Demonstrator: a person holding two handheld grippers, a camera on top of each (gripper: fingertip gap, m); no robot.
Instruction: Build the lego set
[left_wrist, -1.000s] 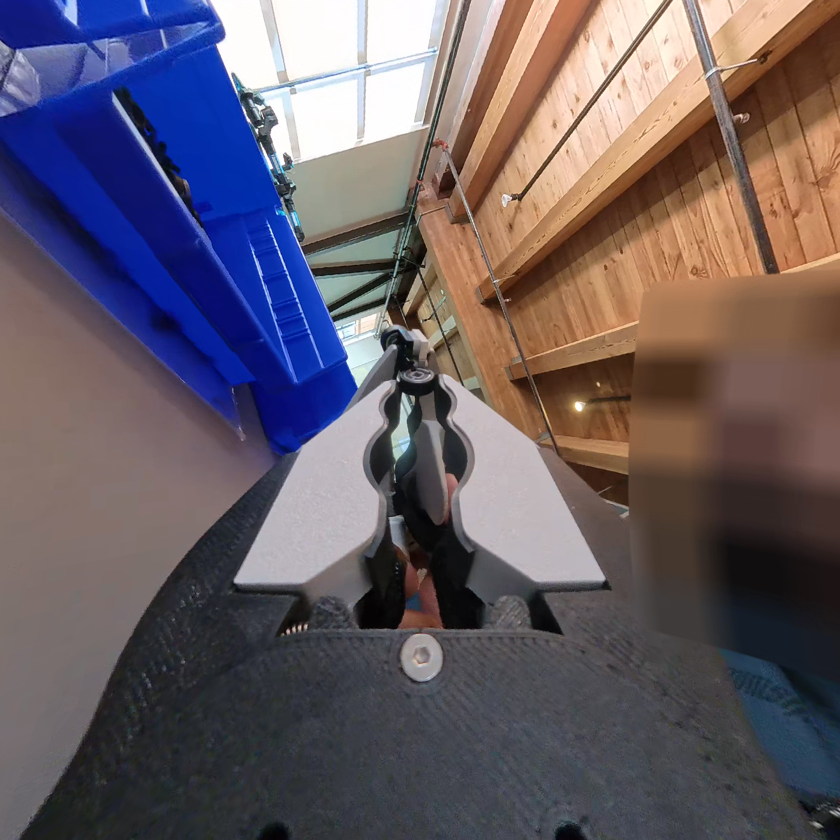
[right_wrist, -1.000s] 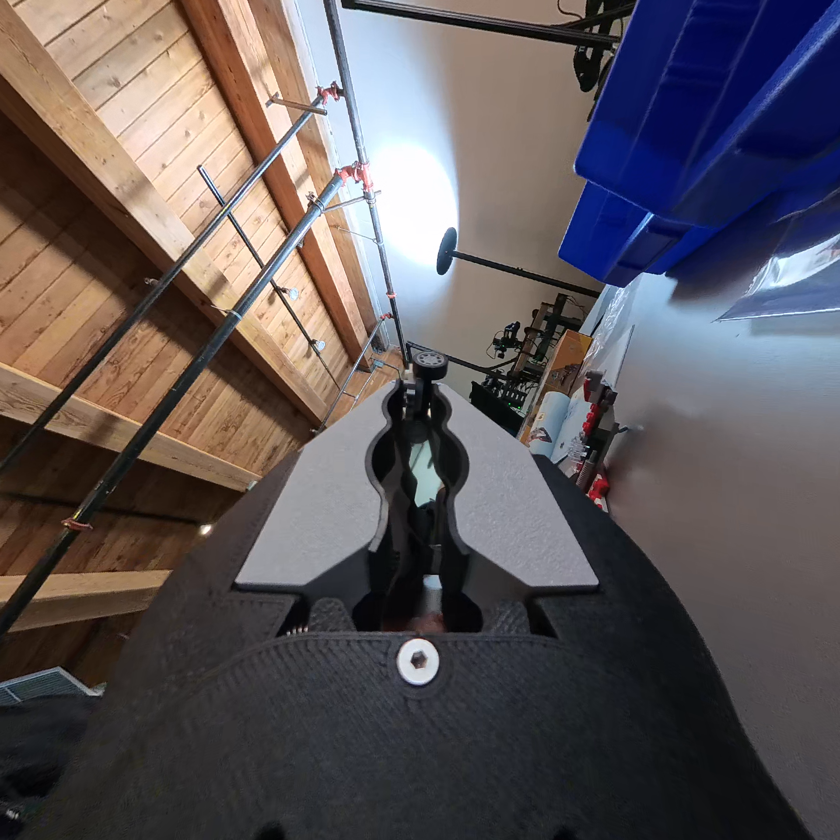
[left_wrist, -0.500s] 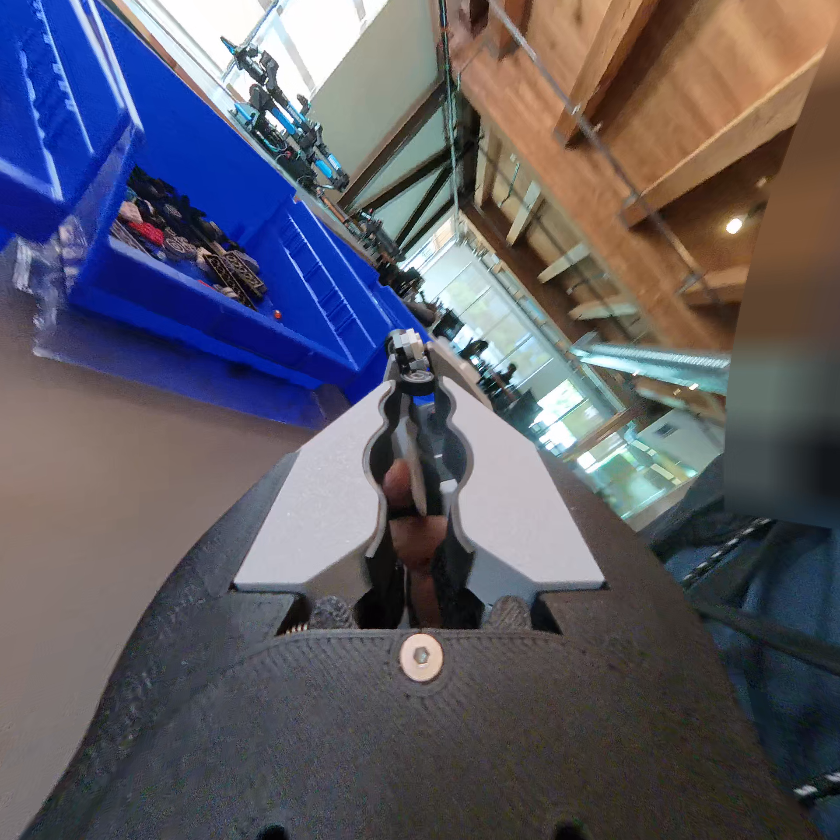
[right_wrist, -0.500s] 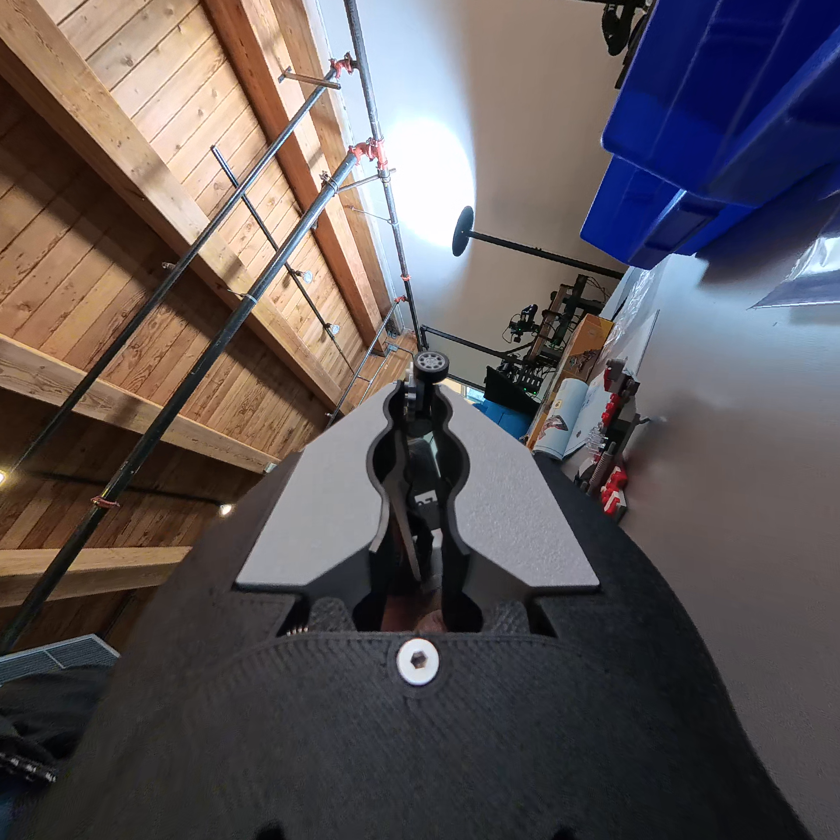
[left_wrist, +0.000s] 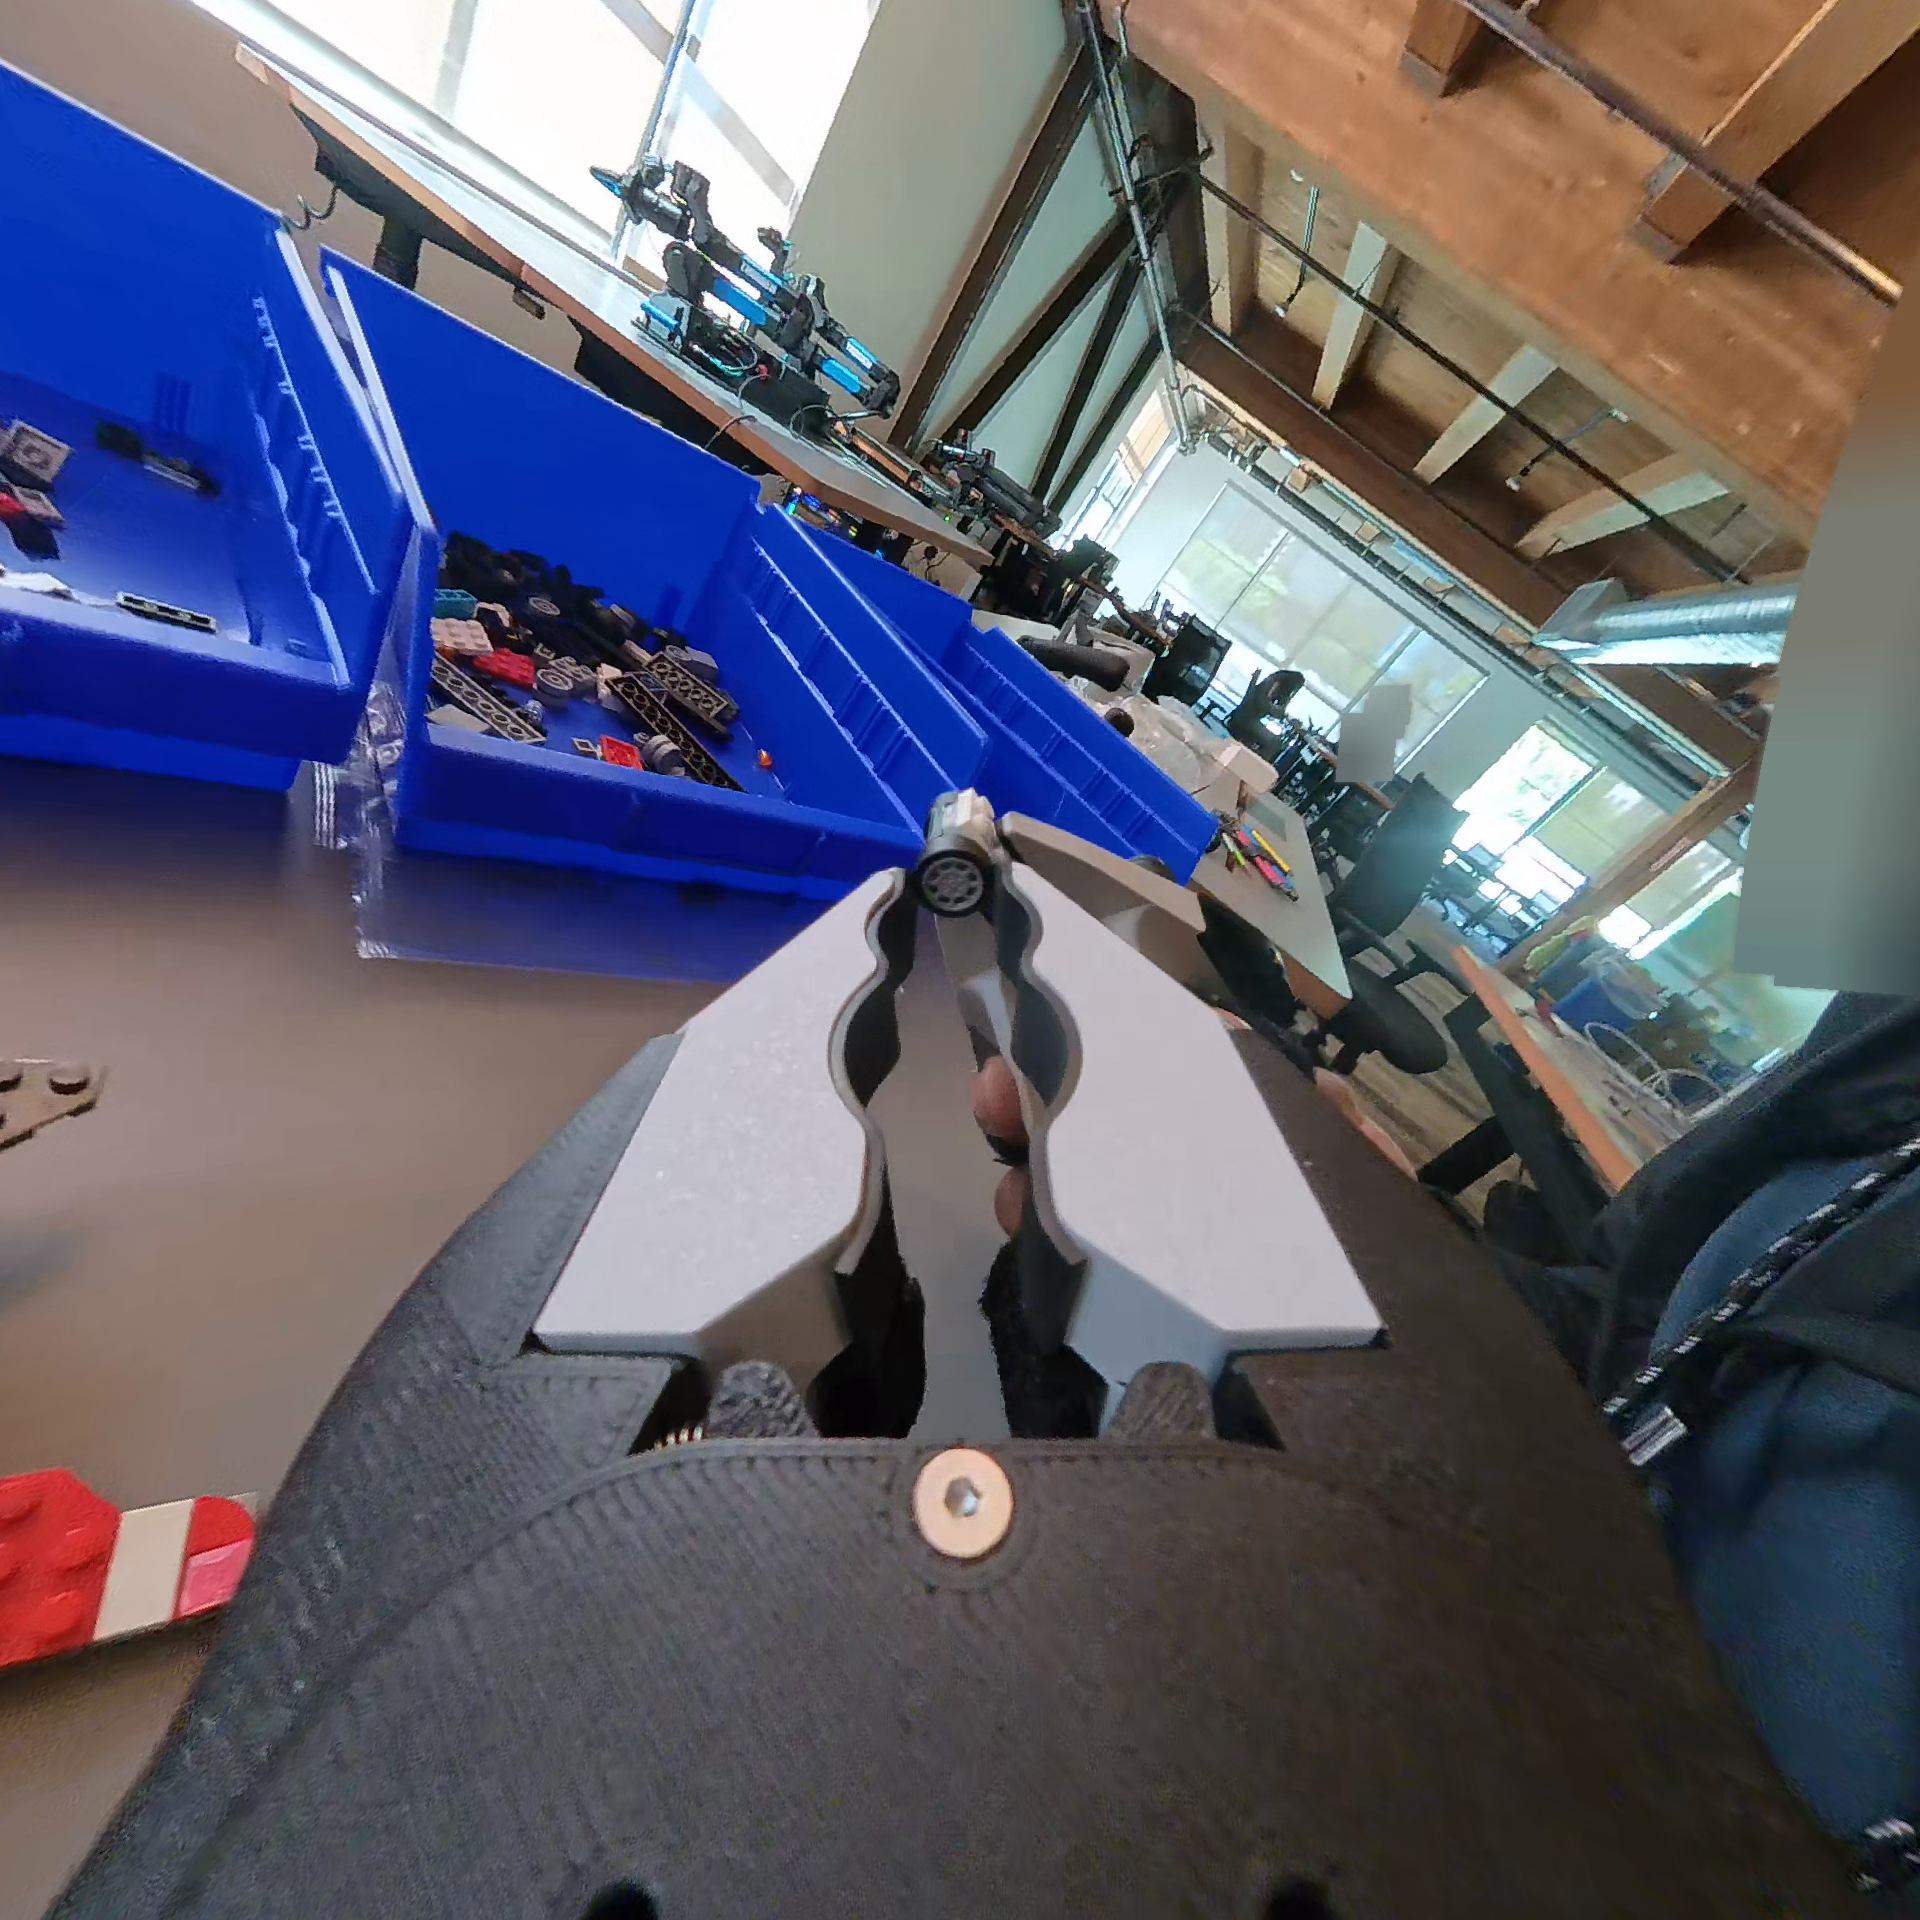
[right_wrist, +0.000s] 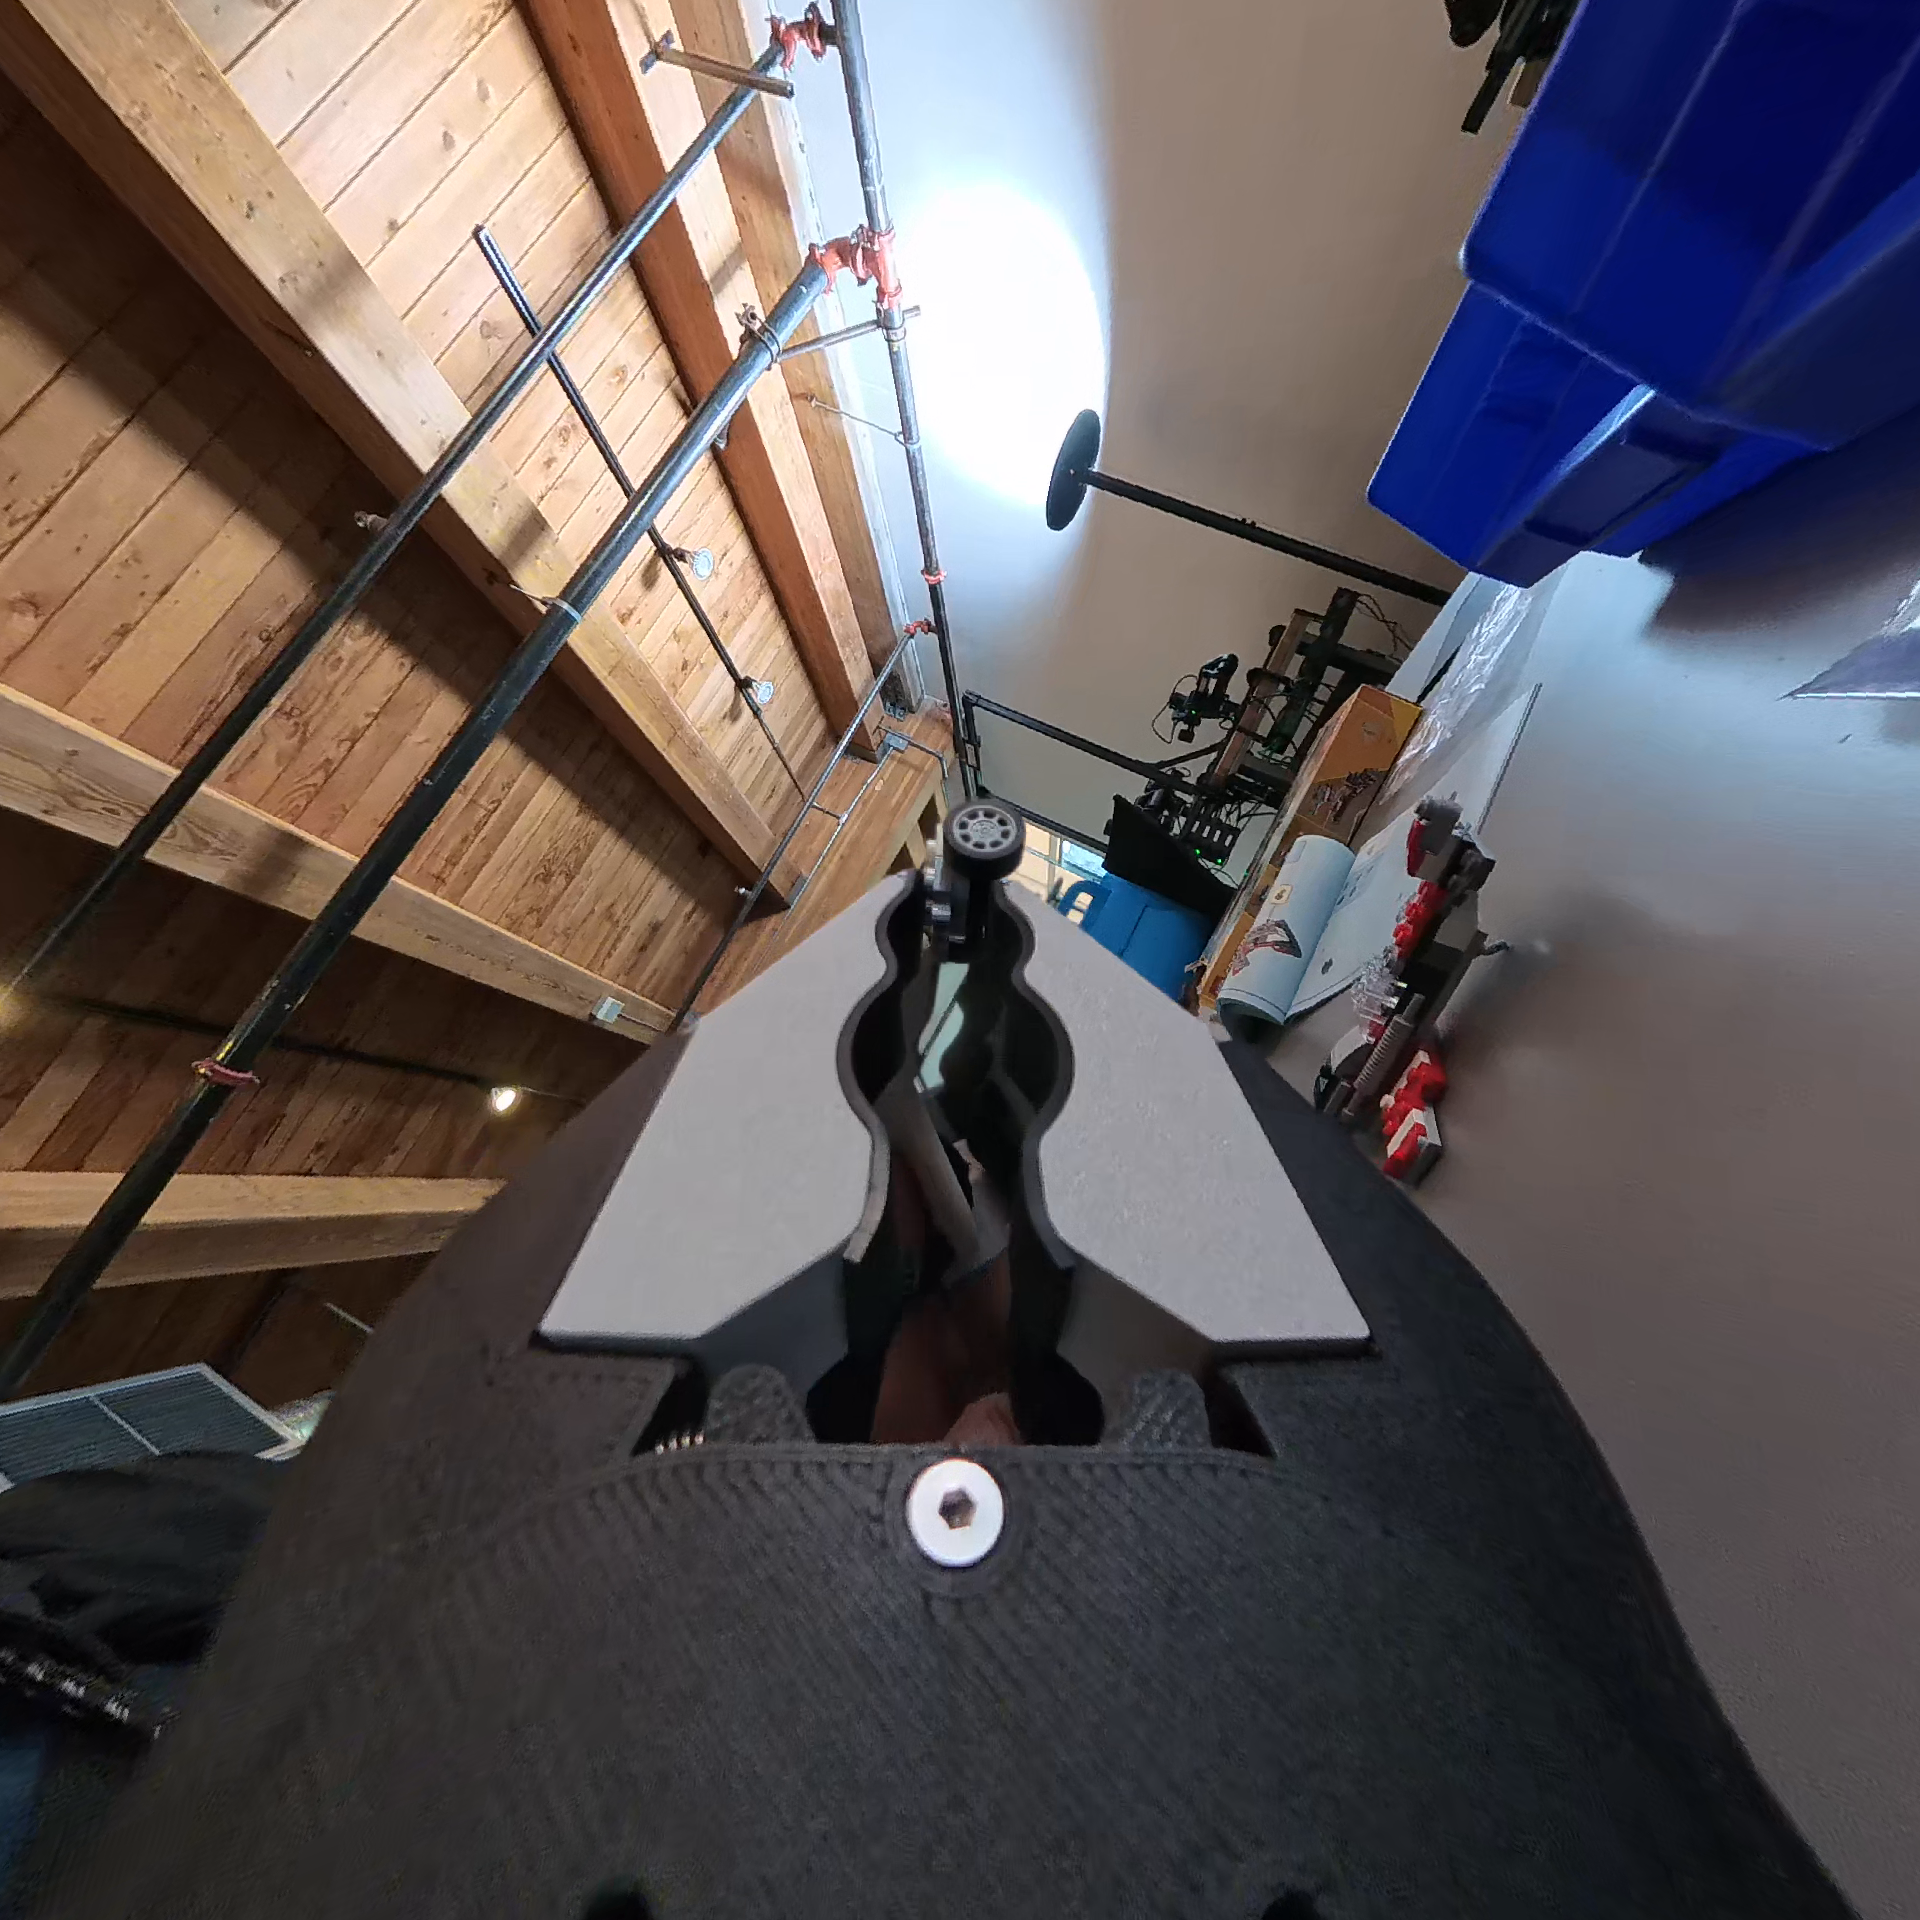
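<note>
The left gripper (left_wrist: 958, 881) is clamped on a small wheel piece (left_wrist: 951, 871) at its tips, the brick-filled blue bin (left_wrist: 665, 748) lying left of them. The right gripper (right_wrist: 966, 883) pinches a black wheel assembly (right_wrist: 975, 844), with the red model (right_wrist: 1418, 1060) off to the right.

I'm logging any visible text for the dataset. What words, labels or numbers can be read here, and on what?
Open booklet: print too small to read.
Orange box: print too blurred to read.
Blue bin: faint marks, unreadable.
Nothing else shows writing.
</note>
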